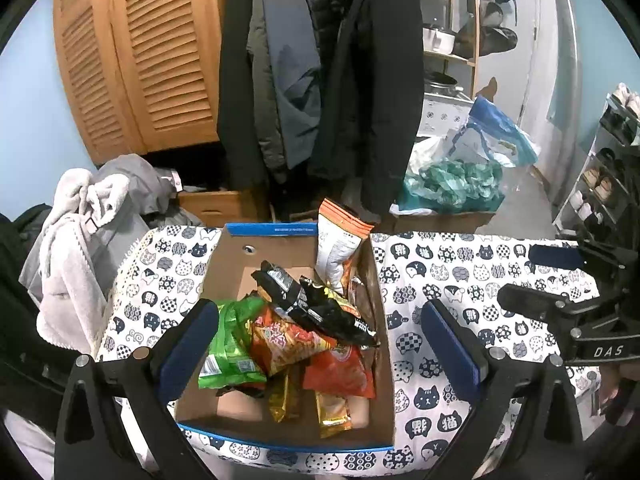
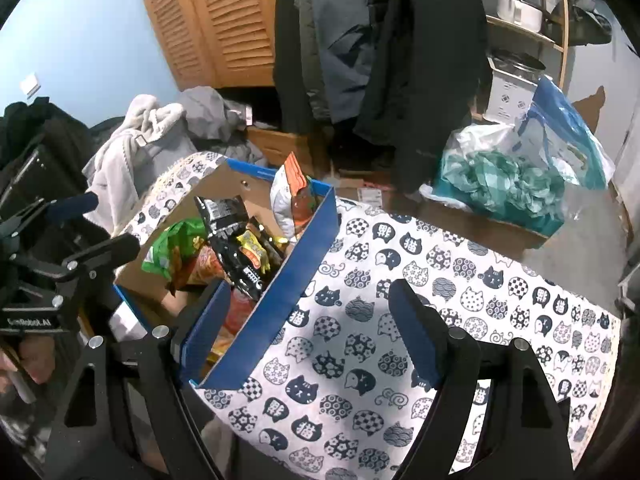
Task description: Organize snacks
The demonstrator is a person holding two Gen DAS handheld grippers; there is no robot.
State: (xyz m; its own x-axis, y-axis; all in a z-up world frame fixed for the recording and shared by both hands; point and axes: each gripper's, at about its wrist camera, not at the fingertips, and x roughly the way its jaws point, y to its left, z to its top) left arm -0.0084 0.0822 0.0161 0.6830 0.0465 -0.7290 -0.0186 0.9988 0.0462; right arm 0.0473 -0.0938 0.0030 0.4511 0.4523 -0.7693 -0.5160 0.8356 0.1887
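Observation:
A cardboard box with blue rims stands on a table covered in a cat-print cloth. It holds several snack packets: a green one, a black one, an orange-red one, a red one, and a white and orange bag upright at the far right corner. My left gripper is open and empty above the box. My right gripper is open and empty, astride the box's right wall; it also shows in the left wrist view.
Coats hang behind the table beside a louvred wooden cabinet. A pile of grey clothes lies at the left. Bags of teal and blue packets sit on the floor at the right, by a shoe rack.

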